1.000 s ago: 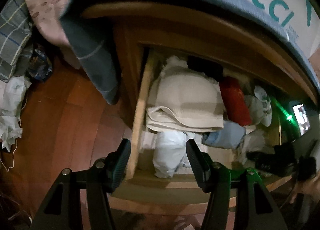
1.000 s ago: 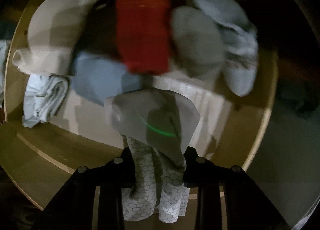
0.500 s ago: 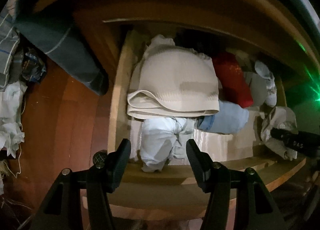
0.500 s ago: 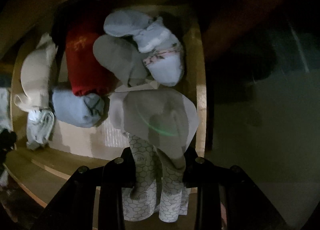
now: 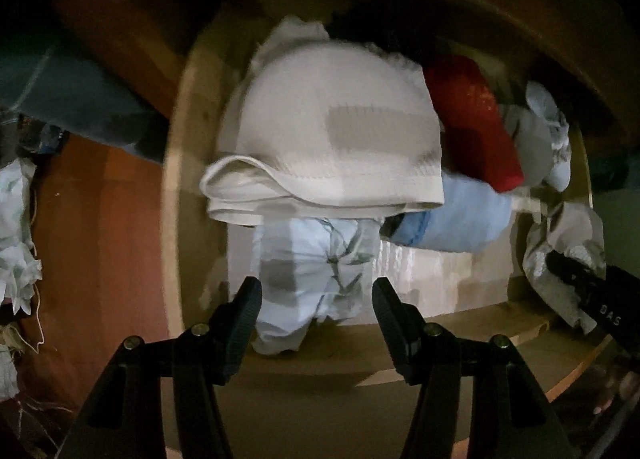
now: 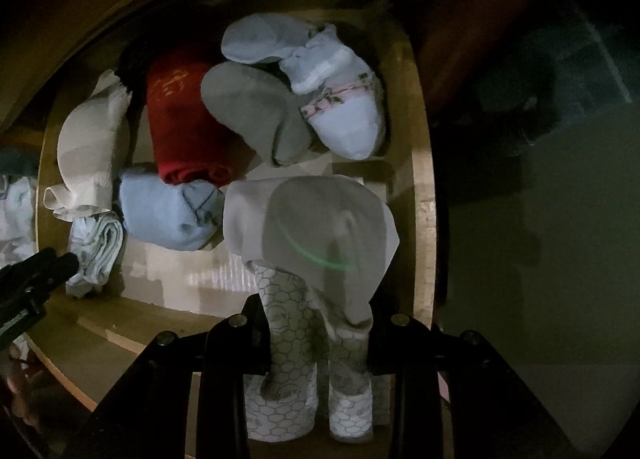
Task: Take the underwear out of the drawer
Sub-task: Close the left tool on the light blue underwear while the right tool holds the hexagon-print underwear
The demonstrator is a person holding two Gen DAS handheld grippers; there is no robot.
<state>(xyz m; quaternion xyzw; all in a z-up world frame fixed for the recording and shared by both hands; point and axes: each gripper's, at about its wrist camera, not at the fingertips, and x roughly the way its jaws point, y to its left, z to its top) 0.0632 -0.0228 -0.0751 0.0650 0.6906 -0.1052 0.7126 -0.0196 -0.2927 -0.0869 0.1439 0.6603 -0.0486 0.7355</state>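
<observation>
Right gripper (image 6: 318, 333) is clamping a grey pair of underwear (image 6: 316, 235) by its honeycomb-print waistband, jaws nearly closed on the fabric; the piece is hanging bunched over the drawer's right front corner, so it looks lifted but not yet clear of the drawer (image 6: 422, 187). Left gripper (image 5: 316, 313) is pointing down with jaws about half open, gripping nothing, straddling a pale blue folded pair (image 5: 312, 275) at the drawer's front left, just below the big beige garment (image 5: 332, 139). To do this well: I'd be lowering the left straight onto the pale blue roll, biting deep across its middle so all layers come together, and staying off the beige hem overlapping its top. Right should be lifting clear before swinging out, so it isn't snagging the drawer wall.
</observation>
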